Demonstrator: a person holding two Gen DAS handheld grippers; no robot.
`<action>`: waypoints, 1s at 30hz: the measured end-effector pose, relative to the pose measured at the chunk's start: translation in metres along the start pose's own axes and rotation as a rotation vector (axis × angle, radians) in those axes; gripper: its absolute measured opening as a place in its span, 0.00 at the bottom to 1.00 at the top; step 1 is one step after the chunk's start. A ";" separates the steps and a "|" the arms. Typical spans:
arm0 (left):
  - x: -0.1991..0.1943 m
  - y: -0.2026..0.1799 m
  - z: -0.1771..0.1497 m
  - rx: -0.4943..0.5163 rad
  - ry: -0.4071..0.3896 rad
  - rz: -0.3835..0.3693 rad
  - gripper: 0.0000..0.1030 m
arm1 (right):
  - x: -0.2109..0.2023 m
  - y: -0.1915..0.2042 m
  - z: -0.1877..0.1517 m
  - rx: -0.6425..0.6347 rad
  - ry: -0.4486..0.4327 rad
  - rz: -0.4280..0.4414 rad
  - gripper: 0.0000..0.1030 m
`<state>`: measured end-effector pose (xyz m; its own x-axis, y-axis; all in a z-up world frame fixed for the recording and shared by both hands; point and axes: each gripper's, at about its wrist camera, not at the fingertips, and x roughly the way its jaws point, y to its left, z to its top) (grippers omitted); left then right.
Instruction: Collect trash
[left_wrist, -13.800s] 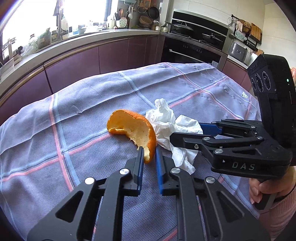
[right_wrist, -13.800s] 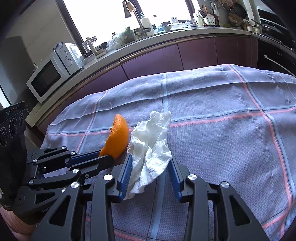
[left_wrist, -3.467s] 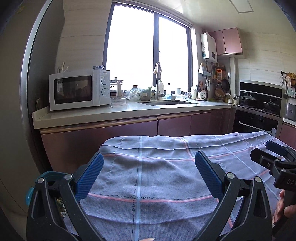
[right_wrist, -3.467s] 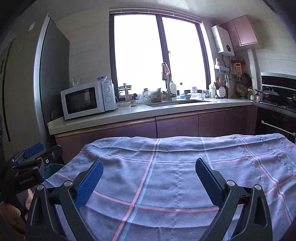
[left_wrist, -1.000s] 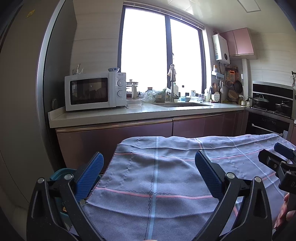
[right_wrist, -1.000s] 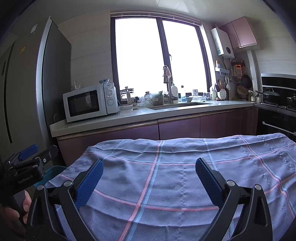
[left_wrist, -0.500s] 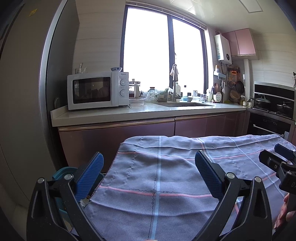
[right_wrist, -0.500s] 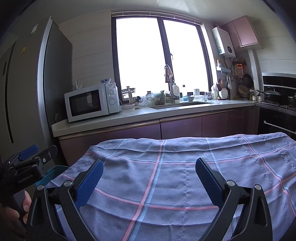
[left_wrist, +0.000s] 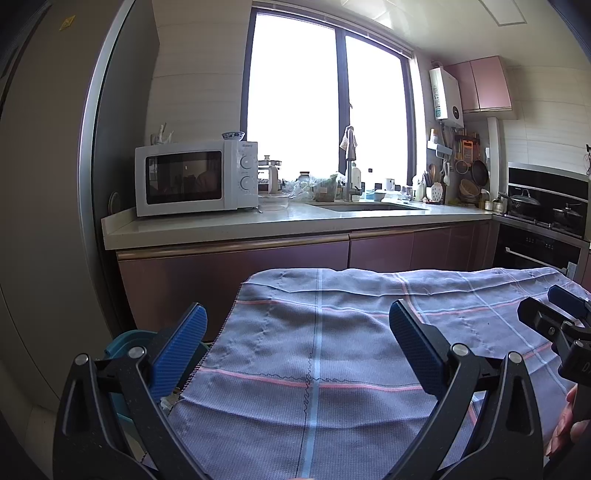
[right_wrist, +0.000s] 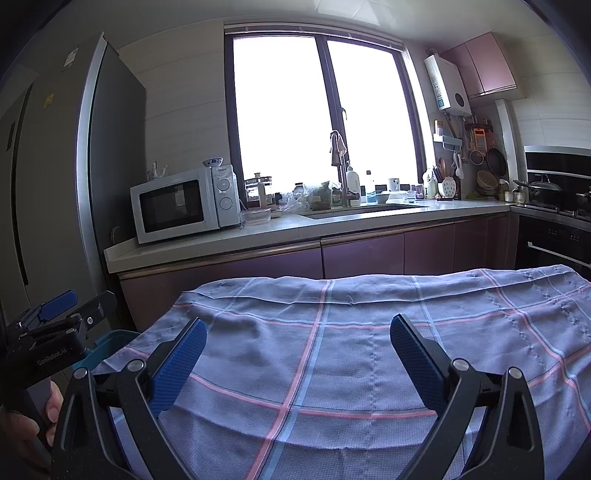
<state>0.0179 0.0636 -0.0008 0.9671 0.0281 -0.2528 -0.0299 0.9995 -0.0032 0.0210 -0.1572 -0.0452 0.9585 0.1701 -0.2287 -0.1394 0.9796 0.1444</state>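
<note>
Cloth-covered table in the lower half of both views

A table draped in a grey-blue woven cloth (left_wrist: 332, 354) with pink and light-blue check lines fills the lower centre and right of each frame. The fabric (right_wrist: 351, 332) lies slightly rumpled, a fold ridge near its far edge, its left edge hanging down at lower left. Nothing shows lying on it.

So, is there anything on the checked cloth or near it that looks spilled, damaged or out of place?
Nothing stands out. The checked cloth lies bare, only gently wrinkled, with no trash or spill on it. The left gripper and right gripper are both open and empty. A teal bin sits at the cloth's left edge.
</note>
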 end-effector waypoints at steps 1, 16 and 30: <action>0.000 0.000 0.000 -0.001 0.001 -0.001 0.95 | 0.000 0.000 0.000 0.001 -0.001 0.001 0.94; 0.000 0.000 -0.001 -0.002 0.004 -0.002 0.95 | 0.001 -0.001 0.001 -0.002 0.002 0.003 0.94; -0.005 -0.004 -0.006 -0.006 0.012 0.002 0.95 | 0.002 -0.005 0.000 -0.001 0.005 0.003 0.94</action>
<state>0.0112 0.0598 -0.0055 0.9638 0.0298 -0.2648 -0.0332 0.9994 -0.0086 0.0235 -0.1618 -0.0462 0.9568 0.1734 -0.2333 -0.1424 0.9793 0.1438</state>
